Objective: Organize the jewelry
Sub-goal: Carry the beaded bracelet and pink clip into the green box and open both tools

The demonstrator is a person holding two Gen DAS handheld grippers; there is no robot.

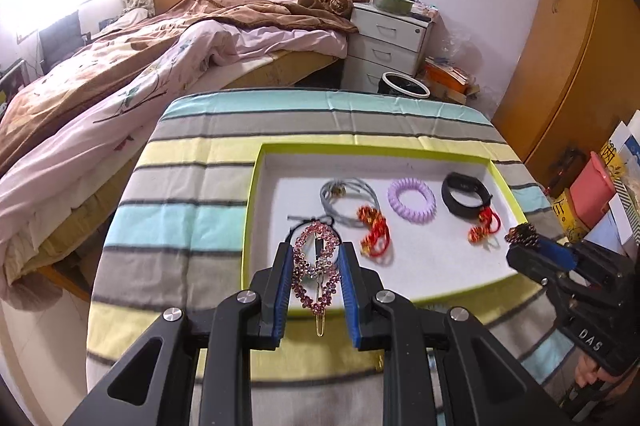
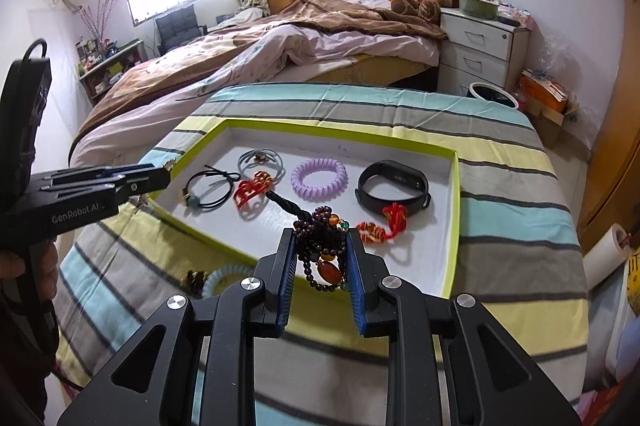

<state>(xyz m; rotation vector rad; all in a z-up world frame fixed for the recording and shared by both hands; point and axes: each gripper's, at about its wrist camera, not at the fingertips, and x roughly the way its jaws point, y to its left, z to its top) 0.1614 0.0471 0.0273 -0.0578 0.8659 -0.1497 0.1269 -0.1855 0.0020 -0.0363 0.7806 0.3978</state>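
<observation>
Striped cloth (image 1: 192, 186) carries the green-edged tray (image 2: 454, 226). Above its near edge, the left gripper (image 1: 316, 254) clamps a stiff, light rhinestone hair clip (image 1: 316, 266) by its sides. The right gripper (image 2: 322, 246) pinches a limp, slippery bead bracelet (image 2: 320, 246), best held bunched.

A striped-cloth table (image 2: 500, 162) carries a green-rimmed tray (image 2: 454, 226), a pale-blue coil tie (image 2: 224, 276) beside it.

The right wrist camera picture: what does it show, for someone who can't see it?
The right gripper clamps a dark-red beaded bracelet with an amber stone above a white tray with a lime-green rim. Inside lie a purple spiral hair tie and a black fitness band.
</observation>
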